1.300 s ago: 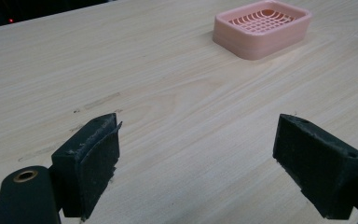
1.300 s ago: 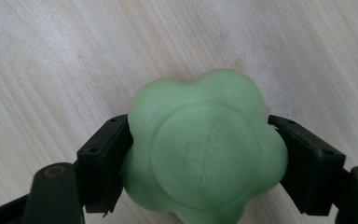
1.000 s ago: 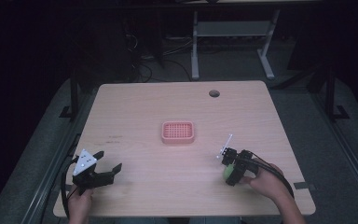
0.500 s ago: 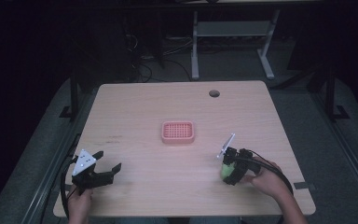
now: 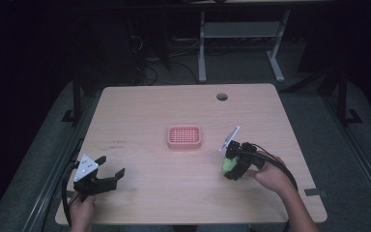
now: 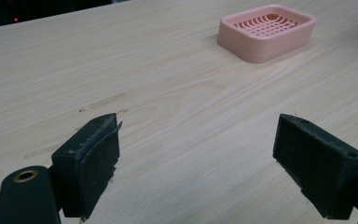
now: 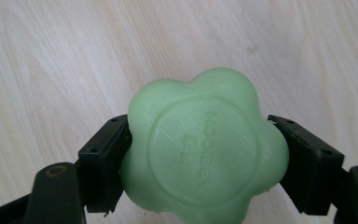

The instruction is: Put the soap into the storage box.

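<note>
Little is changed since the earlier frame: soap (image 7: 205, 149) is kept pinched by the right hand-held gripper (image 5: 235, 163), low over the worktop (image 5: 145, 111) right of the dish (image 5: 184, 137). Left hand-held gripper (image 5: 107, 177) is held spread, idle. Placing in the dish is likely next.

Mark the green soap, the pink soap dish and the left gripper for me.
green soap (image 7: 205, 149): right gripper view, its embossed face.
pink soap dish (image 5: 184, 137): high view, its slotted middle.
left gripper (image 5: 110, 168): high view, midway between the open fingers.
</note>
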Tool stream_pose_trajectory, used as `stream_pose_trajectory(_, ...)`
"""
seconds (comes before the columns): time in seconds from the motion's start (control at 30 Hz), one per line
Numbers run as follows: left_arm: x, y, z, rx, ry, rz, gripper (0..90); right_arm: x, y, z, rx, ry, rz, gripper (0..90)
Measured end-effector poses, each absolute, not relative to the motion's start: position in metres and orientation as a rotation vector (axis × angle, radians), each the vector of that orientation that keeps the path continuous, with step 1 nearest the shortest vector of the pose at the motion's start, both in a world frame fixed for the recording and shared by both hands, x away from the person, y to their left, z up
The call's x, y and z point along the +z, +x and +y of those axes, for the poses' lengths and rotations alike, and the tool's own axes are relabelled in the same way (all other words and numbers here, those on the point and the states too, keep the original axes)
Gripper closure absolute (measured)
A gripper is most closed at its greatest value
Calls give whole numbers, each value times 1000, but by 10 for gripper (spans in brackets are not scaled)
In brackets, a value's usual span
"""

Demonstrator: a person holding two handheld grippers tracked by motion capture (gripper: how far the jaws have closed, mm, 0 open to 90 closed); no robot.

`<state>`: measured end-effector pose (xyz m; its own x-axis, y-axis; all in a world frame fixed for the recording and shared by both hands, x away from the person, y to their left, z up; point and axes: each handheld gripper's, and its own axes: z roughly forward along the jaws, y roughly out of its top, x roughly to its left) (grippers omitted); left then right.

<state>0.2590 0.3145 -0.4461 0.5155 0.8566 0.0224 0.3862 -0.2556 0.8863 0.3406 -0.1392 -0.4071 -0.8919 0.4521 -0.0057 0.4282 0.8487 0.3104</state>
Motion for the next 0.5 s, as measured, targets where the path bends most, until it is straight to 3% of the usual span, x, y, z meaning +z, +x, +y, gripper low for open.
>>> stream_pose_trajectory(0.5,-446,260,316,652,1843,1035,142,-389,367,-114,534,663,2943,251)
